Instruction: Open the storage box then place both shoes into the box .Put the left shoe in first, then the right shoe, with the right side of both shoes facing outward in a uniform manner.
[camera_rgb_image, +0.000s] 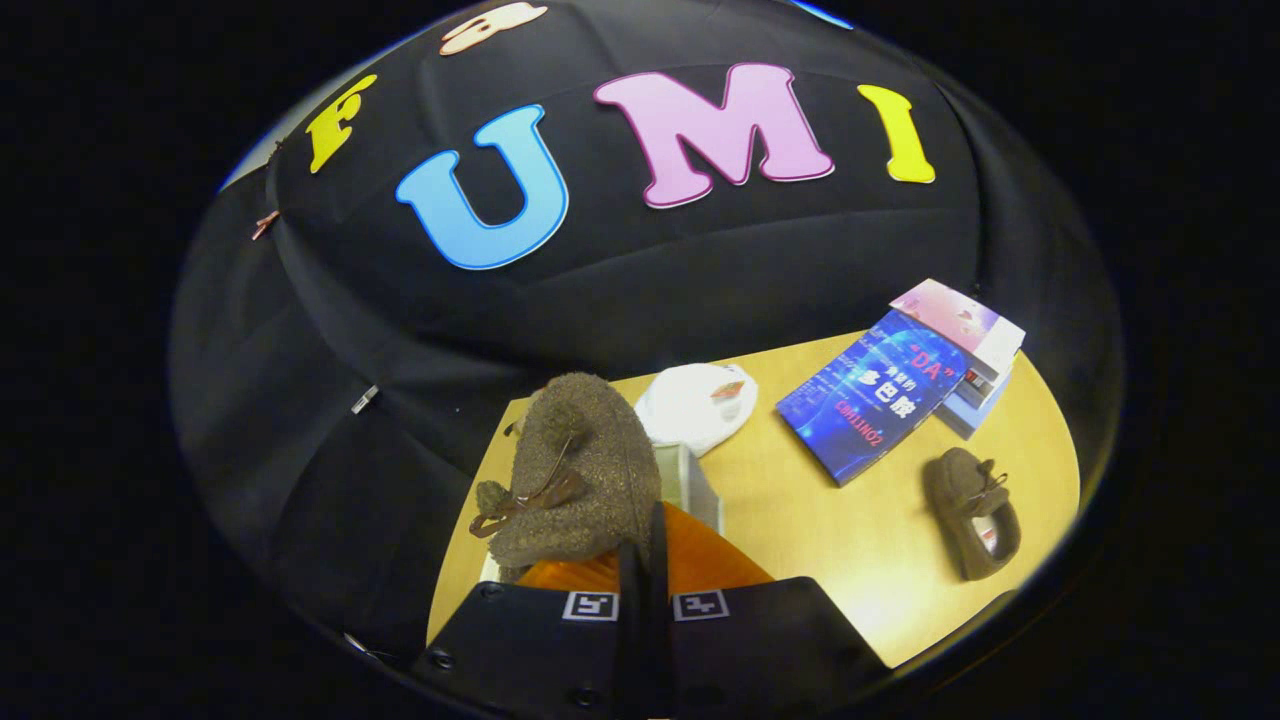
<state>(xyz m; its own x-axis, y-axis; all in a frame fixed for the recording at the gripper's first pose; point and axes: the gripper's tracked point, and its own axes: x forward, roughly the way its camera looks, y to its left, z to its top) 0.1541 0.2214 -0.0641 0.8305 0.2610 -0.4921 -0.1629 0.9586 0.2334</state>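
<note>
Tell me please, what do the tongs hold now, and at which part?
The tongs are shut on the brown shoe, pinching its rear edge near the heel. It hangs above the storage box.

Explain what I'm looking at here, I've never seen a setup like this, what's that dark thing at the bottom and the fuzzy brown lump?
This is taken by a camera riding on a hand-held gripper, looking forward along its two black fingers. Those fingers are pinched together on a fuzzy brown shoe, holding it above an orange storage box. Beyond the fingers, on the wooden table, lie the second brown shoe, a blue book resting against a small stack of boxes, and a white crumpled bag.
</note>
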